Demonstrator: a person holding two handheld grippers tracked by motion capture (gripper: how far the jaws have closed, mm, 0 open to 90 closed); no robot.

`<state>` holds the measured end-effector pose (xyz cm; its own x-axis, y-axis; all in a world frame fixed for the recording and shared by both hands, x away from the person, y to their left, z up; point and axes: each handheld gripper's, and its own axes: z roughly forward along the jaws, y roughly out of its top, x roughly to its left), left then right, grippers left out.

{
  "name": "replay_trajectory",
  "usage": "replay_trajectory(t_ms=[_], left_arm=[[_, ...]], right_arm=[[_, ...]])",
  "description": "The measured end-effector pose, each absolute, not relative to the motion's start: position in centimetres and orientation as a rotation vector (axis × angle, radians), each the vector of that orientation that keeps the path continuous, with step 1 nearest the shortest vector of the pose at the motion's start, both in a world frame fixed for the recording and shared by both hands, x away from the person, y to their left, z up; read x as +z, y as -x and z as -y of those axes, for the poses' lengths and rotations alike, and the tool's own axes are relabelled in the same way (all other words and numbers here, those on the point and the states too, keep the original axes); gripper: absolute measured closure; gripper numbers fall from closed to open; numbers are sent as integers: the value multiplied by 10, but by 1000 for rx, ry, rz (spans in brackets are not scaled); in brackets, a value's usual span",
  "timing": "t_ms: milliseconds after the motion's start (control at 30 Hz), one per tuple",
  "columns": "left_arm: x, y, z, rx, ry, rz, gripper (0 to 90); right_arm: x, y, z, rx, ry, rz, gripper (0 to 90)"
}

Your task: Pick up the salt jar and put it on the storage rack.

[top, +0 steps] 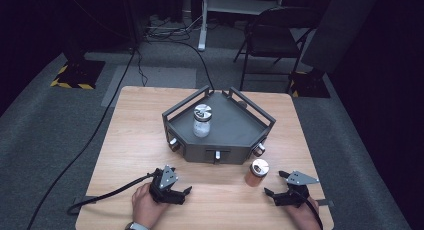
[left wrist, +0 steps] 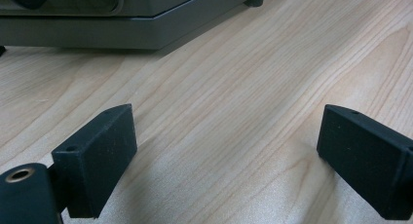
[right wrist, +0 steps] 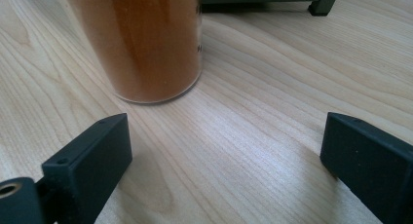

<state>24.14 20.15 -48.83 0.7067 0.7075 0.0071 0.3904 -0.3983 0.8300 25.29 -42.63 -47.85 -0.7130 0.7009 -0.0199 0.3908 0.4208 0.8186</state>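
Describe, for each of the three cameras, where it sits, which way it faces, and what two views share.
High view: above the person's side, facing forward and down on the table; both hands and grippers show.
Left gripper view: on the left gripper, facing the grey tray; open jaws.
Right gripper view: on the right gripper, facing the orange jar; open jaws.
Shared: jar and tray.

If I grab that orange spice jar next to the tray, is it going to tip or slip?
The orange spice jar stands upright, taller than wide, so a push near its lid may tip it. Its smooth, glassy wall could slip between the fingers. It looks nearly full of powder, so probably fairly heavy for its size.
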Motion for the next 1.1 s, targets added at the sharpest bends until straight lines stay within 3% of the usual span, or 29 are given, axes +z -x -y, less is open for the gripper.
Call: replay_trajectory(t_ms=[1100], left_arm=[[-488, -241, -201, 456, -2032, -839, 68]], right_arm=[[-478, -253, 426, 1195, -936, -2321, 43]])
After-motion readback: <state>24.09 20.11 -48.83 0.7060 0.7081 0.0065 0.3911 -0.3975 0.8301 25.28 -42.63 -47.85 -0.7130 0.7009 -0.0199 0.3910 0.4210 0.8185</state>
